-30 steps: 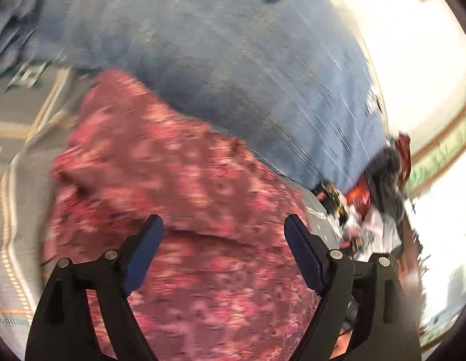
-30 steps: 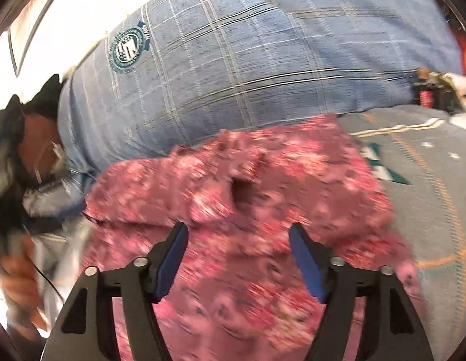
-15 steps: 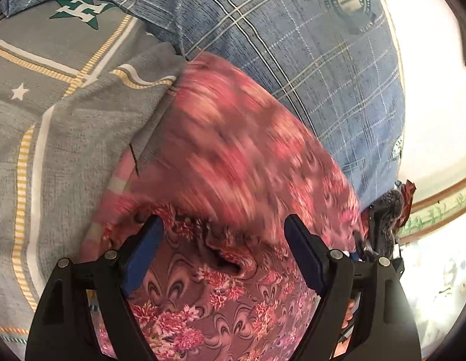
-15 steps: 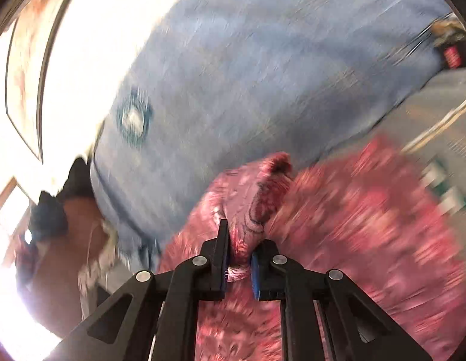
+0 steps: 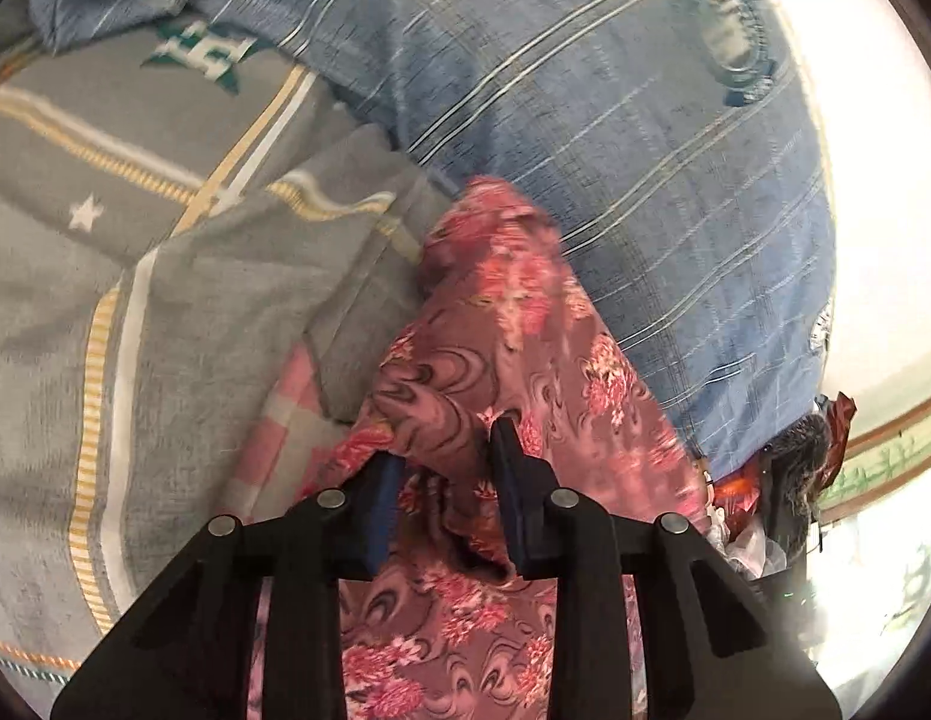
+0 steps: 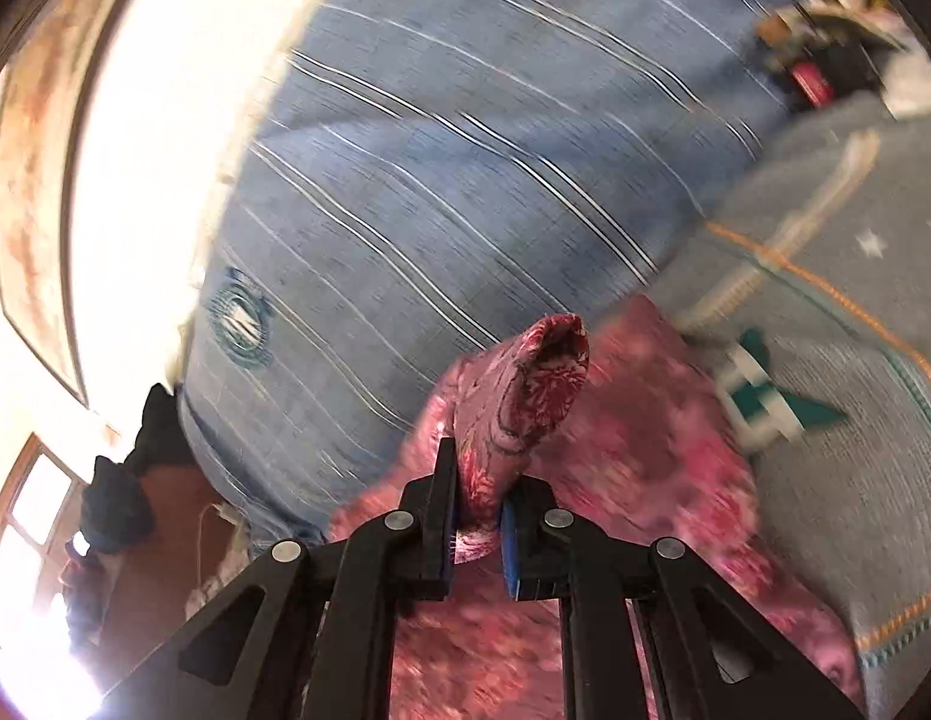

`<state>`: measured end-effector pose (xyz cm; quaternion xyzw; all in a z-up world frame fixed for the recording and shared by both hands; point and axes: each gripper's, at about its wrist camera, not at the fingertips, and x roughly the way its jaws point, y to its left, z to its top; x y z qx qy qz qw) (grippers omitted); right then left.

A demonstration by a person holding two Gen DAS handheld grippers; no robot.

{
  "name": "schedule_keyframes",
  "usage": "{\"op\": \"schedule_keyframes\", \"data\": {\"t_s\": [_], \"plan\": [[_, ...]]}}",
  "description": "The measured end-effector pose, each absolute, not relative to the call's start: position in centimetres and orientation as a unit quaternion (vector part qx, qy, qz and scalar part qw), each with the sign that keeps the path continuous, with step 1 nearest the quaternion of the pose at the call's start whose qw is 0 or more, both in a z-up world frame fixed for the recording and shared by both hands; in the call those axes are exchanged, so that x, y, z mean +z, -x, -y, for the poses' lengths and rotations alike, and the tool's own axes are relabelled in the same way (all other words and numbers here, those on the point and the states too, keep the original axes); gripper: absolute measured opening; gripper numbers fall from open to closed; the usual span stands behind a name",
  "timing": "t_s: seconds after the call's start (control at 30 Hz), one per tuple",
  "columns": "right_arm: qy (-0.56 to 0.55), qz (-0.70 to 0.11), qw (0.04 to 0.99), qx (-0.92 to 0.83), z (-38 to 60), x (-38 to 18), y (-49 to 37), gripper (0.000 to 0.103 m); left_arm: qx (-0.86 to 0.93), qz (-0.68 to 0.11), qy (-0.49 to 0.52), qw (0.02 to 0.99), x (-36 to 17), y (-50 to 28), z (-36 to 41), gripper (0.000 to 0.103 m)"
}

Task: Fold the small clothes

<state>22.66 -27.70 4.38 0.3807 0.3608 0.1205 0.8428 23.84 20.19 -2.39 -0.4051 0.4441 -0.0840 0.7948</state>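
Observation:
A maroon floral garment [image 5: 525, 360] lies on a grey bedspread [image 5: 135, 300] in front of a blue checked pillow [image 5: 615, 150]. My left gripper [image 5: 444, 468] is closing its jaws on a raised fold of the garment, and the cloth fills the gap between the pads. In the right wrist view the same garment [image 6: 645, 468] spreads below and to the right. My right gripper [image 6: 477, 498] is shut on a bunched corner of it that stands up past the fingertips.
The blue pillow [image 6: 465, 180] fills the far side in both views. A pink checked cloth [image 5: 285, 420] shows under the garment's left edge. Dark clothes and clutter [image 5: 783, 468] sit off the bed's edge. The grey bedspread [image 6: 855, 420] stretches out to the right.
The left jaws went from wide open over the garment to narrowed around a fold. The right jaws shut on a corner and carried it sideways, with the view rolling.

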Motion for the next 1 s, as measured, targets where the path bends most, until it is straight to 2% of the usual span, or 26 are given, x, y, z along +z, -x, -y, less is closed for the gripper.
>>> {"op": "schedule_keyframes", "data": {"t_s": [0.07,0.1,0.13,0.17,0.2,0.23,0.27,0.33,0.37,0.4,0.43,0.47,0.63,0.8,1.0], "plan": [[-0.327,-0.436,0.835,0.078,27.3,2.2,-23.0,0.012,-0.086,-0.458,0.413,0.782,-3.0,-23.9,-20.2,0.027],[-0.326,-0.438,0.834,0.081,27.4,2.1,-22.8,0.012,-0.090,-0.460,0.415,0.779,-3.1,-23.7,-20.2,0.027],[-0.325,-0.429,0.839,0.075,27.4,2.8,-22.3,0.017,-0.095,-0.461,0.416,0.778,-3.0,-23.6,-20.1,0.030],[-0.315,-0.417,0.851,0.055,27.3,4.0,-21.8,0.020,-0.100,-0.460,0.418,0.777,-2.9,-23.6,-20.0,0.042],[-0.306,-0.404,0.861,0.043,27.2,4.8,-21.7,0.020,-0.107,-0.456,0.422,0.776,-2.6,-23.5,-19.8,0.050],[-0.295,-0.385,0.874,0.038,26.9,6.0,-21.2,0.020,-0.112,-0.451,0.426,0.776,-2.4,-23.5,-19.7,0.063],[-0.283,-0.368,0.885,0.039,26.5,7.2,-21.2,0.020,-0.119,-0.445,0.428,0.777,-2.2,-23.5,-19.4,0.069],[-0.254,-0.348,0.900,0.061,24.6,9.4,-21.9,0.027,-0.126,-0.437,0.429,0.781,-2.0,-24.0,-19.0,0.069],[-0.234,-0.347,0.904,0.084,22.9,10.2,-22.8,0.032,-0.124,-0.432,0.430,0.783,-2.1,-24.2,-19.0,0.067],[-0.220,-0.351,0.905,0.102,21.5,10.5,-23.9,0.040,-0.114,-0.427,0.431,0.787,-2.2,-24.3,-19.0,0.060],[-0.201,-0.356,0.904,0.128,19.7,10.7,-25.3,0.042,-0.107,-0.426,0.429,0.790,-2.3,-24.3,-19.0,0.029],[-0.186,-0.361,0.901,0.154,17.5,11.1,-26.5,0.042,-0.103,-0.429,0.423,0.791,-2.5,-24.3,-19.0,0.007],[-0.140,-0.414,0.848,0.300,5.1,10.6,-34.5,0.054,-0.090,-0.437,0.430,0.785,-3.1,-24.0,-19.4,0.007],[-0.090,-0.467,0.813,0.335,-4.3,8.4,-41.9,0.059,-0.095,-0.444,0.436,0.777,-3.4,-24.1,-20.2,0.007],[-0.056,-0.552,0.721,0.415,-8.1,4.4,-43.8,0.058,-0.107,-0.446,0.442,0.771,-3.3,-24.2,-21.2,0.007]]}}
